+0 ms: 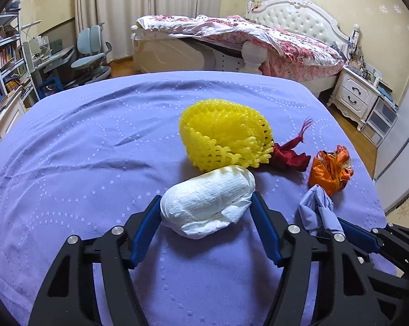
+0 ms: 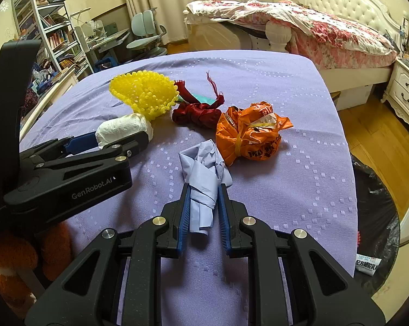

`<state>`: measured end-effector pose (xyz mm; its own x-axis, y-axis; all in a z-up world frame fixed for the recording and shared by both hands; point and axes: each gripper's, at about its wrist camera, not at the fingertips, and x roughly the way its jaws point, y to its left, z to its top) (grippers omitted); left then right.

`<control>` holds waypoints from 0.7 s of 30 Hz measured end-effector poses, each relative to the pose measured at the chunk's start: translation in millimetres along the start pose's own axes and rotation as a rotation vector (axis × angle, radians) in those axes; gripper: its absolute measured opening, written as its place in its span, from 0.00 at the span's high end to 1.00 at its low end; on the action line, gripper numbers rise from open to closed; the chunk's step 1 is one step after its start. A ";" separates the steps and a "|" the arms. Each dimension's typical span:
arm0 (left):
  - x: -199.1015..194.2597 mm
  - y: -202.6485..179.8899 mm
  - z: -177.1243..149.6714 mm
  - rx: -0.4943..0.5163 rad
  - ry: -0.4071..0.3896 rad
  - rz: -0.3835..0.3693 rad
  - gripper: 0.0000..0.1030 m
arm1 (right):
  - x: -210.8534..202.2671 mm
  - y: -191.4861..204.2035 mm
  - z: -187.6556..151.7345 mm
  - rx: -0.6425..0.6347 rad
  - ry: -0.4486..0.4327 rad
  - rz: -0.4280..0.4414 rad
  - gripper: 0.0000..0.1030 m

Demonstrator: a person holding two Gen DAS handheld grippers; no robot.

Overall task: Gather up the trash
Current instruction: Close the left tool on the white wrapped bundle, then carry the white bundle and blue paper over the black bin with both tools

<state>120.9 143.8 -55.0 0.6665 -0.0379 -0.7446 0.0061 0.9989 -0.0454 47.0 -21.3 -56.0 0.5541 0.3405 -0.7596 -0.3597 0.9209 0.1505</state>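
In the left wrist view, the left gripper is seen lowered over a table covered with a lilac cloth, and a crumpled white paper wad lies between its blue fingers; both pads are set against the wad's sides, so the wad is grasped. Just beyond the wad, toward the table's far edge, a yellow foam net is placed, touching it. A dark red wrapper is seen beside the net, and an orange plastic bag lies near the table's right edge. A crumpled pale blue paper is held at the lower right by the other tool. In the right wrist view, the right gripper is clenched on the pale blue paper, which is pinched between its fingers near the table's near edge. The orange bag lies just beyond it, the red wrapper and foam net farther back. The left gripper is seen at the left, around the white wad. A black bin bag is visible past the table's right edge.
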 end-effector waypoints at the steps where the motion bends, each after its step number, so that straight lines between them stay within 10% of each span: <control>1: -0.7 -0.9 -1.0 0.004 -0.001 0.000 0.40 | 0.1 0.0 -0.3 0.001 0.000 -0.001 0.81; 21: -32.9 0.7 -20.7 -0.050 -0.049 0.040 0.47 | -20.4 7.2 -7.8 -0.016 -0.055 0.001 0.81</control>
<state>83.6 145.3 -44.3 0.7009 0.0042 -0.7133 -0.0577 0.9970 -0.0508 27.2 -23.2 -44.3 0.5942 0.3518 -0.7233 -0.3722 0.9175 0.1405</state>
